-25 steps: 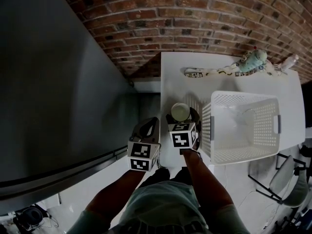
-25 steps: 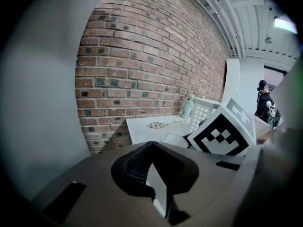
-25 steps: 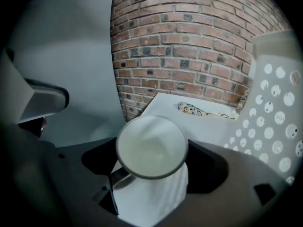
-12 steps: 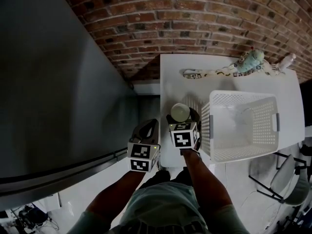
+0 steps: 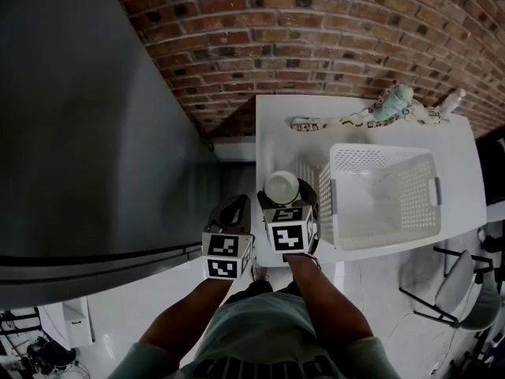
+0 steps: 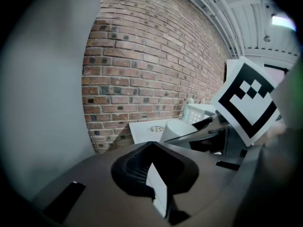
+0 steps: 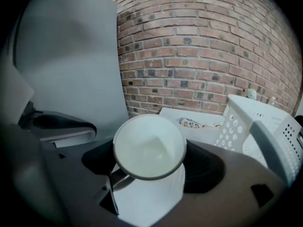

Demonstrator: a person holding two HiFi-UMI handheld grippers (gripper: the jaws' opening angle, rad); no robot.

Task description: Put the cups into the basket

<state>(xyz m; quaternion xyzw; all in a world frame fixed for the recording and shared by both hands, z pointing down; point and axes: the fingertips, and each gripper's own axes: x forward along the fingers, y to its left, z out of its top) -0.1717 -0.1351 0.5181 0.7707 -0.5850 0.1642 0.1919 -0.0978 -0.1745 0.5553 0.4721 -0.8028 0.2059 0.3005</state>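
Observation:
A white cup [image 5: 282, 186] is upright between the jaws of my right gripper [image 5: 282, 194], which is shut on it near the table's front left corner, just left of the white perforated basket [image 5: 334, 212]. In the right gripper view the cup [image 7: 149, 148] shows its open, empty mouth, and the basket [image 7: 258, 126] stands to the right. My left gripper [image 5: 235, 206] hangs off the table's left edge, beside the right one, its fingers together with nothing in them. In the left gripper view, my left gripper [image 6: 151, 148] points toward the brick wall.
The white table [image 5: 276, 136] stands against a brick wall. A patterned strap [image 5: 331, 121], a pale green object [image 5: 392, 101] and a small bottle [image 5: 451, 101] lie along its far edge. A grey panel [image 5: 79, 133] fills the left. A chair frame [image 5: 458, 290] stands lower right.
The whole head view has shifted a little left and down. Both grippers and the cup keep about the same place relative to the basket.

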